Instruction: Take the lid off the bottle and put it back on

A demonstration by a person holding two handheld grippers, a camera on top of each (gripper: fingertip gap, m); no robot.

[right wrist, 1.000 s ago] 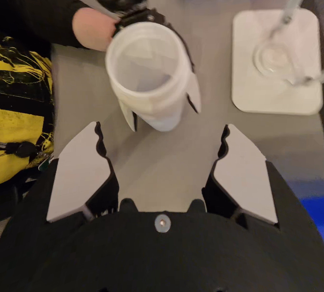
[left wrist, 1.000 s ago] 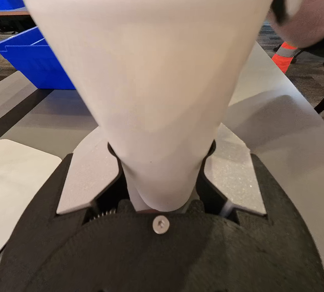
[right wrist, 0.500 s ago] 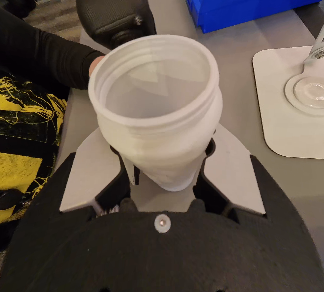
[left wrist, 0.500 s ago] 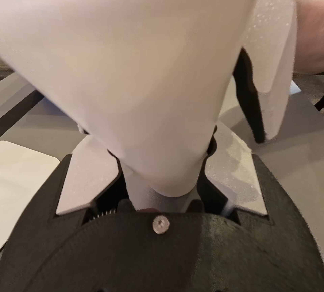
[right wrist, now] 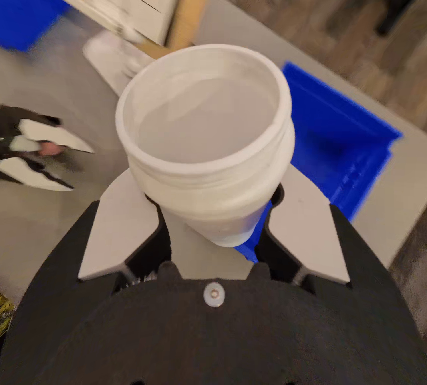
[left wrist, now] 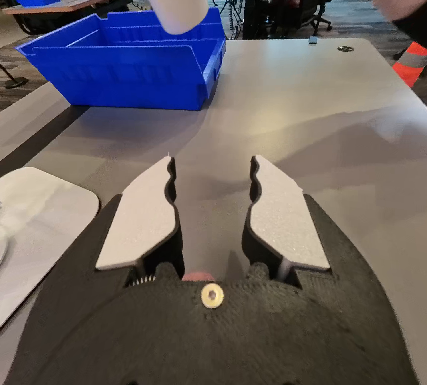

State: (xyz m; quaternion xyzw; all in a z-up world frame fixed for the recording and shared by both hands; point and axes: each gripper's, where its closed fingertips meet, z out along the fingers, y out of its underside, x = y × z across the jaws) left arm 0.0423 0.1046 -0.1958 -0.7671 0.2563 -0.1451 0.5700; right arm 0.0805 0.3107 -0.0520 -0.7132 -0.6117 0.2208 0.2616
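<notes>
Left wrist view low, forward across grey table (left wrist: 300, 101); right steeply downward; shared blue bin (left wrist: 120, 73).

A grey table (left wrist: 288, 101) bears a blue bin (left wrist: 120, 73) and a white pad (left wrist: 41, 216).

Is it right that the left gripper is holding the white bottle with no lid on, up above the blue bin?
Not quite. The right gripper holds the white bottle; the left gripper is open and empty. The right wrist view shows it. The bottle is lidless, above the blue bin.
</notes>
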